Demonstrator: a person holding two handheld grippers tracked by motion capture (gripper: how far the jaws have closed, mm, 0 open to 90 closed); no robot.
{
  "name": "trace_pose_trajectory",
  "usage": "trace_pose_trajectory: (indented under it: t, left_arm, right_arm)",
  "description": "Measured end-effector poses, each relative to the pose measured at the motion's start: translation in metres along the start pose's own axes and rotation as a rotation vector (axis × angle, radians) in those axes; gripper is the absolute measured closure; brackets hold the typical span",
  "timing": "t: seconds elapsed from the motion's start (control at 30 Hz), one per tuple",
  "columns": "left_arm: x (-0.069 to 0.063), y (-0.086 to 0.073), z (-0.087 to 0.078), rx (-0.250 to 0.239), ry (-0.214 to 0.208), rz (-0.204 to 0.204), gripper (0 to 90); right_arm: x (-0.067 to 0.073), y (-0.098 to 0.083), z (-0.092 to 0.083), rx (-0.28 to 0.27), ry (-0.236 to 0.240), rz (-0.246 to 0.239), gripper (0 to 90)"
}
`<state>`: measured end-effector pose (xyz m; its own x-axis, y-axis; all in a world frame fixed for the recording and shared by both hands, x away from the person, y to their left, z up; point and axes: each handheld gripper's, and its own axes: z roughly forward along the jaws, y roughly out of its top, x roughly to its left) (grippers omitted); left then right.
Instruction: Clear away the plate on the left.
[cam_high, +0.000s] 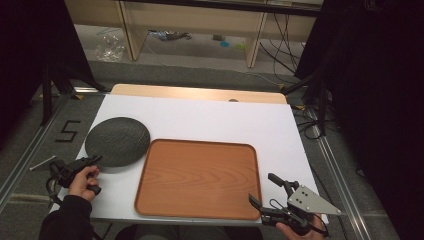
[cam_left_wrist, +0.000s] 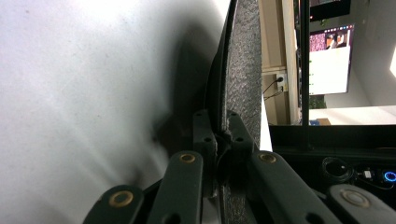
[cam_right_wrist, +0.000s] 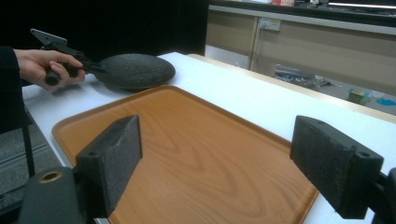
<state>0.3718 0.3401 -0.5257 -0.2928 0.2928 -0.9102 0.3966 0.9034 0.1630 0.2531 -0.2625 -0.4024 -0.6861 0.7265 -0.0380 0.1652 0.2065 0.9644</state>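
A dark, rough-textured round plate (cam_high: 117, 141) lies on the white table to the left of a brown wooden tray (cam_high: 197, 177). My left gripper (cam_high: 95, 160), held sideways in a hand, is shut on the plate's near-left rim. In the left gripper view the jaws pinch the thin rim (cam_left_wrist: 240, 70), one above it and one below, at my left gripper (cam_left_wrist: 218, 126). My right gripper (cam_high: 260, 187) stands open at the tray's front right corner with nothing between its pads. The right gripper view looks across the tray (cam_right_wrist: 187, 140) to the plate (cam_right_wrist: 135, 70) and the left gripper (cam_right_wrist: 93, 66).
The white table top (cam_high: 215, 117) has bare room behind the tray and plate. A wooden strip (cam_high: 200, 93) runs along its far edge. Beyond it stand shelf legs, cables and bags on the floor. Metal rails flank the table on both sides.
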Motion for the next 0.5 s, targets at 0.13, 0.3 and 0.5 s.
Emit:
trace_pose_trajectory:
  t: [0.13, 0.3, 0.5]
  left_arm:
    - [-0.0022, 0.0008, -0.0008, -0.013, 0.005, 0.006, 86.3]
    - [-0.0060, 0.0027, -0.0034, -0.018, 0.012, 0.041, 86.2]
    - [-0.0087, 0.0033, -0.0049, -0.023, -0.018, 0.019, 86.2]
  right_arm:
    - [0.0016, 0.0003, 0.0003, 0.001, 0.010, 0.003, 17.5]
    - [0.0014, 0.0004, -0.0007, 0.017, 0.007, 0.008, 17.4]
    - [0.0014, -0.0001, -0.0002, 0.004, 0.000, 0.007, 17.3]
